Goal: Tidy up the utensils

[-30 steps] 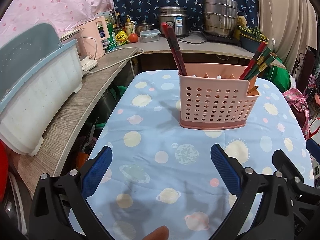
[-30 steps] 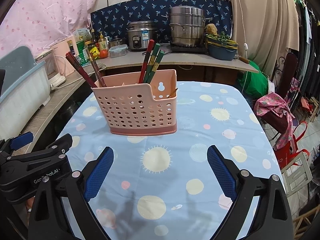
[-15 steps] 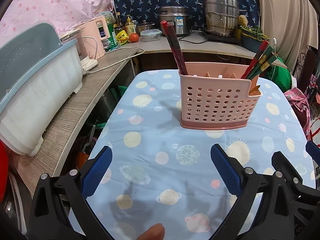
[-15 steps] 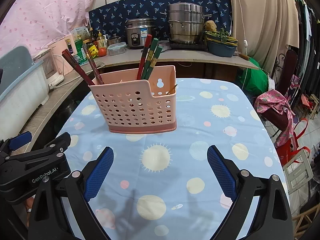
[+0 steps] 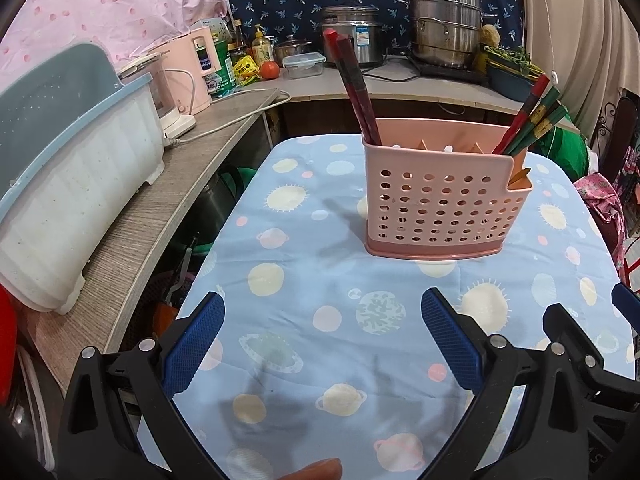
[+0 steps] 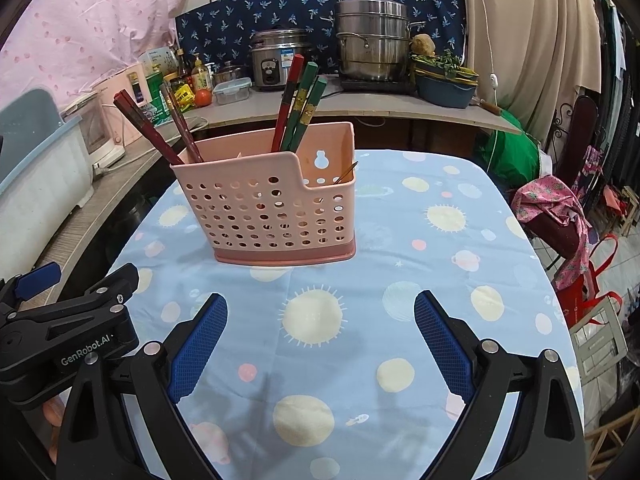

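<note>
A pink perforated utensil holder point(image 5: 440, 200) stands upright on the table with the blue planet-print cloth point(image 5: 304, 280). It also shows in the right wrist view point(image 6: 272, 208). Dark red chopsticks point(image 5: 356, 88) lean out of its left compartment, and red and green chopsticks point(image 5: 532, 120) out of its right one; both groups also show in the right wrist view, the dark red ones point(image 6: 160, 132) and the red and green ones point(image 6: 298, 104). My left gripper point(image 5: 322, 340) is open and empty, short of the holder. My right gripper point(image 6: 320, 340) is open and empty, beside the left.
A wooden counter point(image 5: 160, 200) runs along the left with a pale blue dish rack point(image 5: 68, 168) and a pink kettle point(image 5: 192, 72). Pots and a rice cooker point(image 6: 276, 58) stand on the back counter. Bags and a chair point(image 6: 568, 216) crowd the right side.
Both views have shifted only slightly; the holder appears a little closer in the right wrist view. Both grippers stay open and empty.
</note>
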